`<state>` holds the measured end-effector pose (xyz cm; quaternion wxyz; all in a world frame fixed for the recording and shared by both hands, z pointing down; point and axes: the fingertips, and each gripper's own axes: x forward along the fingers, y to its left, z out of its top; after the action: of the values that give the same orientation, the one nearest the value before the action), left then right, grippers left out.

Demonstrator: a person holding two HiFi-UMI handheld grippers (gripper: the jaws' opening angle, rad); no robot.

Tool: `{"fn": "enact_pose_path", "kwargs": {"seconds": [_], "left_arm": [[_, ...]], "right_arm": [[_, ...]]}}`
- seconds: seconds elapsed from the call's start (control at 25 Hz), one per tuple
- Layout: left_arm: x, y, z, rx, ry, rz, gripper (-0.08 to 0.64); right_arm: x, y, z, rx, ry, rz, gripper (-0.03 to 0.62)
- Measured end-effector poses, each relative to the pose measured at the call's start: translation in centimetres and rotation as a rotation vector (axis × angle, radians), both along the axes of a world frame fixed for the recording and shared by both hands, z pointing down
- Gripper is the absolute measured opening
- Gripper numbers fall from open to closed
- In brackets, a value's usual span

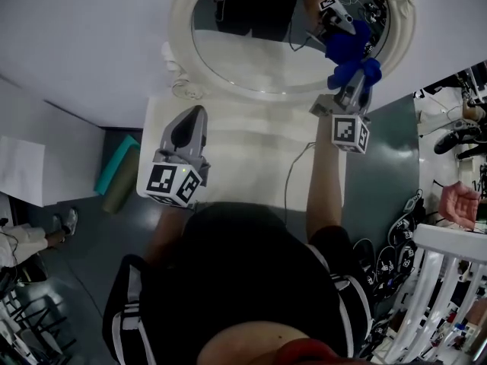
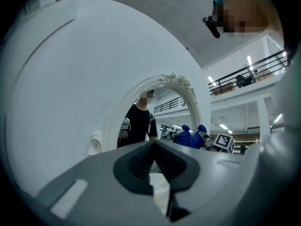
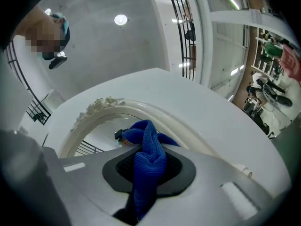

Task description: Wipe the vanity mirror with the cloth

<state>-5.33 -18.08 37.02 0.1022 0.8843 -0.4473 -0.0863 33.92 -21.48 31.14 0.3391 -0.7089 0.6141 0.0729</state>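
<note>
The oval vanity mirror (image 1: 251, 59) in a white ornate frame (image 1: 183, 52) stands at the back of a white vanity top (image 1: 251, 150). My right gripper (image 1: 354, 82) is shut on a blue cloth (image 1: 358, 67), held up at the mirror's lower right edge; the cloth's reflection shows in the glass just above it. In the right gripper view the blue cloth (image 3: 148, 164) is pinched between the jaws and bunches out toward the frame (image 3: 155, 109). My left gripper (image 1: 190, 124) hovers over the vanity's left part, jaws shut and empty, pointing at the mirror (image 2: 155, 121).
A teal roll (image 1: 114, 166) and an olive roll lie on the floor left of the vanity. White railings (image 1: 434, 295) and clutter stand at the right. A cable (image 1: 293, 173) runs across the vanity top. Another person's shoe (image 1: 68, 220) is at far left.
</note>
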Motion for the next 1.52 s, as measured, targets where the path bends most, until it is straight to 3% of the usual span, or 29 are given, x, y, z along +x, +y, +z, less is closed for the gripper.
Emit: {"fn": "enact_pose_path", "kwargs": {"seconds": [0.32, 0.48, 0.6, 0.84, 1.12, 1.44, 1.52], "left_arm": [[0.2, -0.9, 0.2, -0.017, -0.013, -0.017, 0.008], [0.0, -1.2, 0.5, -0.022, -0.017, -0.030, 0.008], [-0.1, -1.7, 0.9, -0.029, -0.011, -0.038, 0.008], [0.2, -2.0, 1.0, -0.033, 0.000, -0.036, 0.008], [0.4, -2.4, 1.5, -0.049, 0.004, -0.028, 0.008], [1.5, -3.1, 1.9, -0.063, -0.008, -0.005, 0.008], [1.8, -3.2, 2.0, -0.066, -0.010, 0.002, 0.009]], "right_arm": [[2.0, -3.0, -0.8, 0.017, -0.078, 0.027, 0.049], [2.2, -3.3, -2.5, 0.059, -0.067, 0.039, 0.048], [1.5, -3.4, -4.8, 0.085, -0.007, 0.044, 0.048], [-1.9, -4.1, -11.6, 0.078, 0.273, 0.066, 0.048], [-5.7, -5.0, -15.4, 0.021, 0.542, 0.008, 0.048], [-11.6, -6.3, -13.3, 0.003, 1.083, 0.062, 0.048], [-12.8, -6.5, -12.1, 0.004, 1.167, 0.054, 0.048]]}}
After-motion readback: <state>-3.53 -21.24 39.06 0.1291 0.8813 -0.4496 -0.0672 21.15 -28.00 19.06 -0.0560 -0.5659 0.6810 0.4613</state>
